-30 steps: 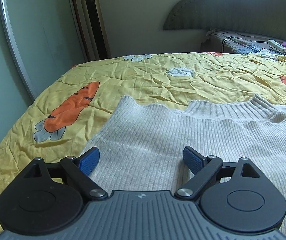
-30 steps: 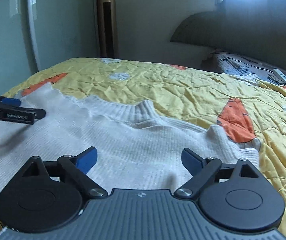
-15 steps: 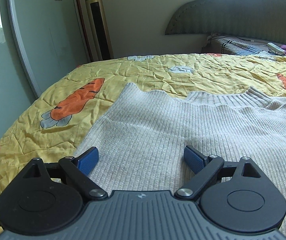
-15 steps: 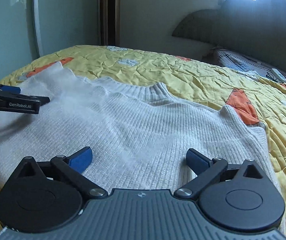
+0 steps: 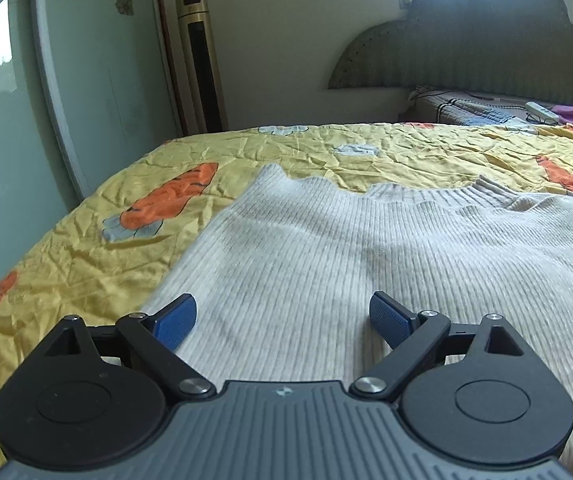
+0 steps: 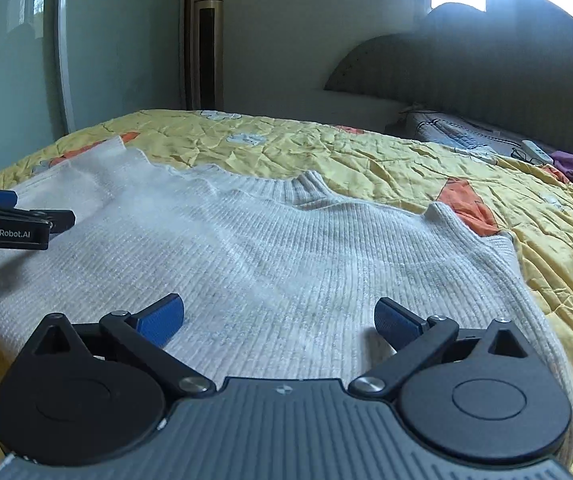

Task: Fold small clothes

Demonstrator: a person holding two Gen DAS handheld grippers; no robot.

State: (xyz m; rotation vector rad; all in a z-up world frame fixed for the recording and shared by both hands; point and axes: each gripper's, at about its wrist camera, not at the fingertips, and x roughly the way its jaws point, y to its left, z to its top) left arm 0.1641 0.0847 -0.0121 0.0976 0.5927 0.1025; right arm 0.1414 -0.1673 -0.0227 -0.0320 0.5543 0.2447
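The white knit sweater (image 6: 286, 264) is lying flat on the bed's yellow quilt (image 6: 406, 160), collar toward twelve o'clock. The left gripper (image 5: 282, 316) and right gripper (image 6: 278, 316) are hovering over its near part, fingers spread wide, gripping nothing. Risk: pinching quilt along with the loose knit, dragging the sweater crooked

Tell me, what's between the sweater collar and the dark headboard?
Only wrinkled yellow bedspread with carrot prints lies between the sweater's collar and the headboard; nearer the headboard a quilted blanket begins. The right wrist view shows it best.
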